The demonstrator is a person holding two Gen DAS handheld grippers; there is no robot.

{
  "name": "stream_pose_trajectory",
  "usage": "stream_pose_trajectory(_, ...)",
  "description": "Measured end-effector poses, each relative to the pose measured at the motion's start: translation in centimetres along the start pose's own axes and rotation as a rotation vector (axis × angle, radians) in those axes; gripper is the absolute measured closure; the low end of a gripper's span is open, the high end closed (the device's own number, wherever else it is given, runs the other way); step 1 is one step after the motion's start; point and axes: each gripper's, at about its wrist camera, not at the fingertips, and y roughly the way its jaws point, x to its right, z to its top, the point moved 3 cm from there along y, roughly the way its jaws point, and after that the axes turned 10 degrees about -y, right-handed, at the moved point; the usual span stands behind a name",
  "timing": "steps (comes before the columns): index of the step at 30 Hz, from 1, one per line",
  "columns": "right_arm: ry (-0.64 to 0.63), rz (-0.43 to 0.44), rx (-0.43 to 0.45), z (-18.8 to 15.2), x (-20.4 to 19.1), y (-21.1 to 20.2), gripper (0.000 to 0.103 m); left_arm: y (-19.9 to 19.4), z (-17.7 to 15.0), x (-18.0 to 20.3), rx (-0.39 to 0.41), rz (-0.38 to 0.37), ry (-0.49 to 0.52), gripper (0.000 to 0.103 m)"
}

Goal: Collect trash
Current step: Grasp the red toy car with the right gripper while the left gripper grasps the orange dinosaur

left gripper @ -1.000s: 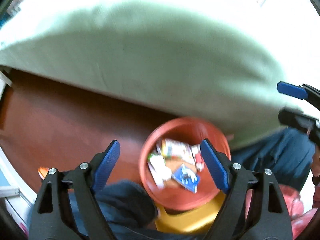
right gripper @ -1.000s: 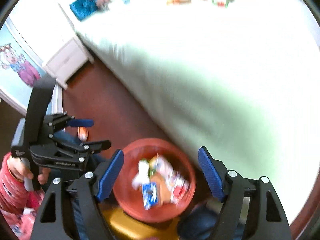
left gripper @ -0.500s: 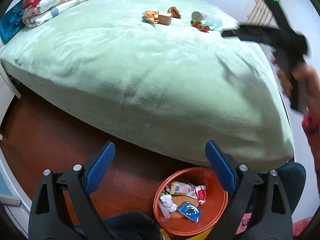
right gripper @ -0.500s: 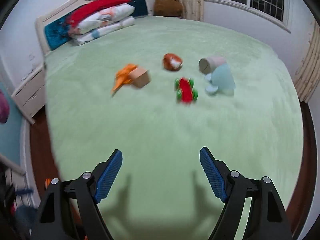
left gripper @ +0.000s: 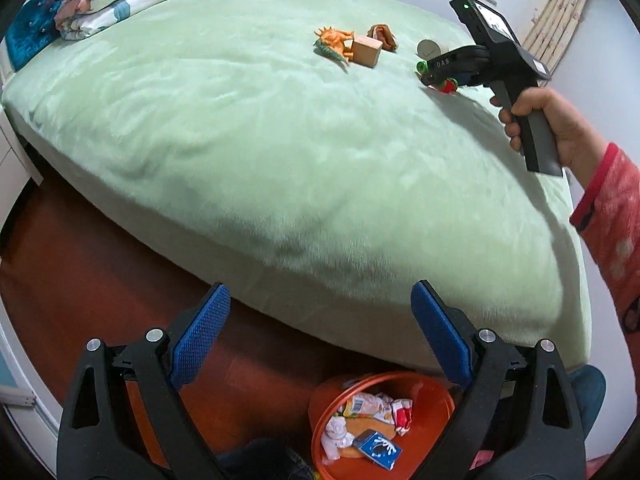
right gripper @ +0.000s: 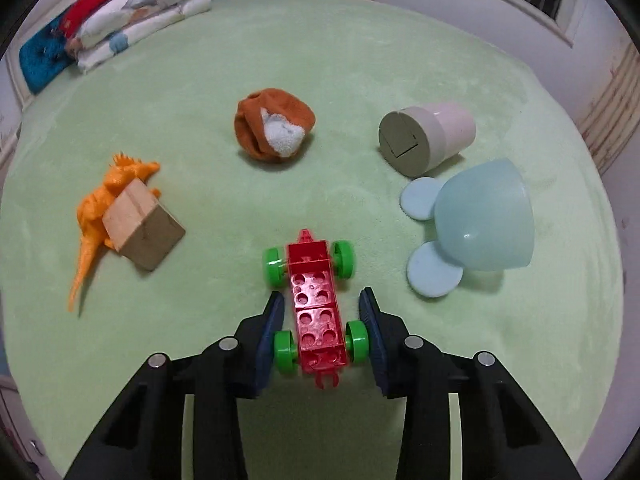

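right gripper (right gripper: 322, 320) is narrowed around the rear of the red toy car (right gripper: 316, 308) on the green bed (right gripper: 320, 60), pads at its green rear wheels; firm contact cannot be confirmed. left gripper (left gripper: 320, 340) is spread wide, holding nothing, above the orange trash bin (left gripper: 432, 396) of wrappers on the floor.

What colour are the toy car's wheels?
Bright green, on a red toy car; clearest in the right wrist view.
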Motion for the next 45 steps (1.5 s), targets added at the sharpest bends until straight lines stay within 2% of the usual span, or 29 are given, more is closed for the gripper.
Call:
stream_pose_trajectory(6,0.003,0.042,0.101,-1.8,0.7,-4.6,0.064,0.1,2.5,0.7,0.024,-0.042,0.008,0.013)
stream_pose_trajectory(11,-0.015,0.1,0.169,-4.7,0.8,-9.2,0.064,0.9,5.6,1.7,0.047,-0.022,0.033,0.013)
stream_pose_trajectory(14,-0.021,0.156,0.208,-7.4,0.4,-11.9,0.064,1.6,8.2,2.5,0.106,0.005,0.078,0.013)
stream_pose_trajectory(19,-0.054,0.208,0.237,-10.1,-1.0,-14.4,0.064,4.0,12.8,3.9,0.139,0.029,0.159,0.013)
stream_pose_trajectory(22,-0.077,0.235,0.237,-11.5,-1.6,-15.3,0.064,5.6,15.4,4.8,0.16,0.01,0.192,0.013)
stream_pose_trajectory(26,-0.094,0.27,0.244,-12.9,-2.1,-16.4,0.064,8.9,18.4,5.8,0.135,0.062,0.228,0.013)
stream_pose_trajectory(33,-0.1,0.283,0.235,-14.0,-1.9,-16.7,0.064,13.9,23.4,5.7,0.081,0.074,0.198,0.014)
stream_pose_trajectory(34,-0.099,0.281,0.234,-14.0,-1.8,-16.7,0.064,14.9,24.2,5.5,0.068,0.096,0.188,0.015)
stream_pose_trajectory(35,-0.099,0.281,0.231,-14.1,-1.7,-16.7,0.064,15.3,24.5,5.4,0.06,0.107,0.178,0.022)
stream_pose_trajectory(36,-0.094,0.282,0.231,-14.2,-1.6,-16.6,0.064,15.9,24.9,5.3,0.051,0.091,0.171,0.025)
stream_pose_trajectory(37,-0.091,0.286,0.231,-14.3,-1.5,-16.6,0.064,16.3,25.2,5.2,0.053,0.089,0.157,0.032)
stream_pose_trajectory(38,-0.089,0.286,0.231,-14.4,-1.4,-16.5,0.064,16.5,25.3,5.1,0.055,0.099,0.146,0.044)
stream_pose_trajectory(39,-0.088,0.282,0.233,-14.5,-1.4,-16.5,0.064,16.6,25.4,5.0,0.055,0.102,0.138,0.047)
stream_pose_trajectory(40,-0.086,0.28,0.234,-14.6,-1.4,-16.4,0.064,16.4,25.4,4.9,0.063,0.096,0.131,0.06)
stream_pose_trajectory(45,-0.061,0.298,0.241,-15.1,-1.1,-16.2,0.064,15.3,25.2,4.5,0.063,0.092,0.125,0.061)
